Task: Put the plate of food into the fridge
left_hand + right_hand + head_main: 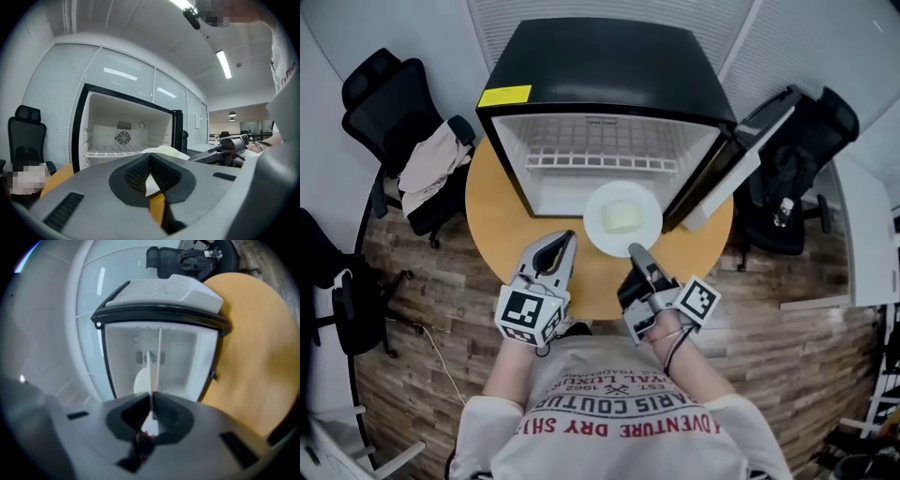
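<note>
Over the wooden table (495, 223), right gripper (635, 251) clamps a white plate (594, 201) of pale food (622, 217); left gripper (566, 240) clenched empty.

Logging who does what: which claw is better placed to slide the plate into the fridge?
Right. The right claw is clamped on the plate rim, pointing into the open fridge. The left claw is shut on nothing beside the plate.

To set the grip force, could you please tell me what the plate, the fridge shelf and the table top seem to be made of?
Plate: smooth white with a thin rim, likely ceramic or melamine. Fridge shelf: white coated wire, judging by its open grid. Table top: matt tan, evenly coloured, probably wood laminate.
</note>
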Available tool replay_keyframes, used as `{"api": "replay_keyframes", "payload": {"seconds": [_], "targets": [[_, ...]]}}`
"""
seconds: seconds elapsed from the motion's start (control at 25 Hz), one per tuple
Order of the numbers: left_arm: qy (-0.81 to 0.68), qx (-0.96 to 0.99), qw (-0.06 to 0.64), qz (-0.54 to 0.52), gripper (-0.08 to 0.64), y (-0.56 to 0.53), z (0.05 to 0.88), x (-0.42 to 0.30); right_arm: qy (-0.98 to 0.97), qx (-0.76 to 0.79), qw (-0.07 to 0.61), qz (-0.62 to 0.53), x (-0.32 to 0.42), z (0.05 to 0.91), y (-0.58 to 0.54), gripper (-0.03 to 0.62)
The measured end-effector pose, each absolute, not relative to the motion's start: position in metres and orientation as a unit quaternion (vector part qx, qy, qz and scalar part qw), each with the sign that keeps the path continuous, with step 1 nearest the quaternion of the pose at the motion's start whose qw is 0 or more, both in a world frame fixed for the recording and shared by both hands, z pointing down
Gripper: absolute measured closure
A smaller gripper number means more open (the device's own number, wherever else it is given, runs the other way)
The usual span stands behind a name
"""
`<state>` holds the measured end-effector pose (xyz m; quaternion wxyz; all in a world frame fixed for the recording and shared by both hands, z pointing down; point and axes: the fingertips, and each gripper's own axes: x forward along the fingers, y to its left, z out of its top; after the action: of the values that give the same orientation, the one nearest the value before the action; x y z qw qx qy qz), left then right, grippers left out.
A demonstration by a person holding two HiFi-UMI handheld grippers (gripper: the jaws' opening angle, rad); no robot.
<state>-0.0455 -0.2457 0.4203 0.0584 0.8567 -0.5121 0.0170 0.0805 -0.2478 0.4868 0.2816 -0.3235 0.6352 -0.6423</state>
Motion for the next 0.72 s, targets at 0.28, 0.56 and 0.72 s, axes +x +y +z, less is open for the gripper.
{"api": "replay_keyframes", "payload": {"seconds": [0.28,0.56,0.72], "targets": [[-0.485,0.873,0.052,0.023,0.531,-0.296,0.425,-0.066,0.623,-0.344,0.306,-0.632,0.061,0.489,-0.298,0.552],[-0.468,0.881,0.06,0.024,0.531,-0.334,0.432,-0.077,0.618,-0.354,0.313,-0.628,0.041,0.493,-0.341,0.552],[-0.463,0.884,0.064,0.023,0.531,-0.349,0.435,-0.083,0.608,-0.363,0.31,-0.635,0.032,0.502,-0.358,0.552]]}}
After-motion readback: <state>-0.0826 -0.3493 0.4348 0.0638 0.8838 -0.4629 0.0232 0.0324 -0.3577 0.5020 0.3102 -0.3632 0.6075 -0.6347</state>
